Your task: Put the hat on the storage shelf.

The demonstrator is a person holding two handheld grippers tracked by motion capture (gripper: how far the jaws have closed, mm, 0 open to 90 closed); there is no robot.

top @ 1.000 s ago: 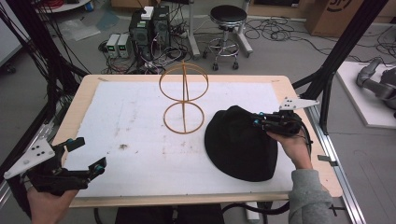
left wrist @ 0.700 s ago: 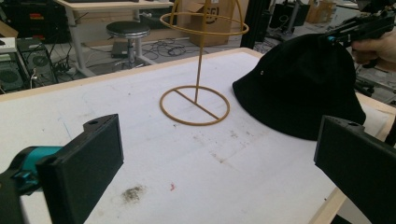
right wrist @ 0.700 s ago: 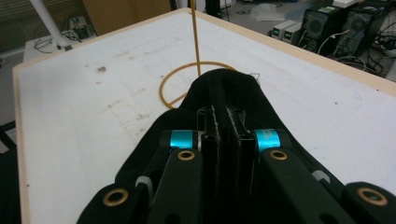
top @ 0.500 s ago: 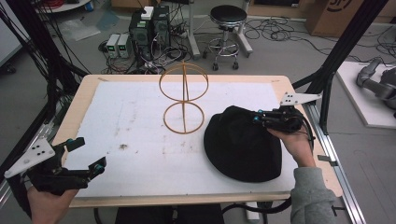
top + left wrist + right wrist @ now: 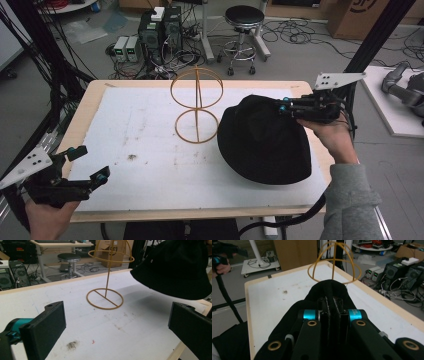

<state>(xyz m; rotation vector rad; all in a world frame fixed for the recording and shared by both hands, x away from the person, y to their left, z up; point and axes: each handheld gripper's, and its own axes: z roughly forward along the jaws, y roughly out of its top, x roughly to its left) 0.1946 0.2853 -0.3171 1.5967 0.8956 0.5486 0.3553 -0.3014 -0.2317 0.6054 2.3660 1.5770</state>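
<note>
Right hand-held gripper (image 5: 283, 106) clamped on one black hat (image 5: 265, 142); left hand-held gripper (image 5: 90, 165) spread, beside one wire stand (image 5: 196, 106).

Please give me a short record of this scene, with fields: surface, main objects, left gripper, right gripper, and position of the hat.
surface: white board on a wooden table
main objects: black hat; yellow wire hat stand
left gripper: open, holds nothing, near the table's front left corner
right gripper: shut on black hat's edge
hat position: lifted off the board, right of the stand, not on it
</note>
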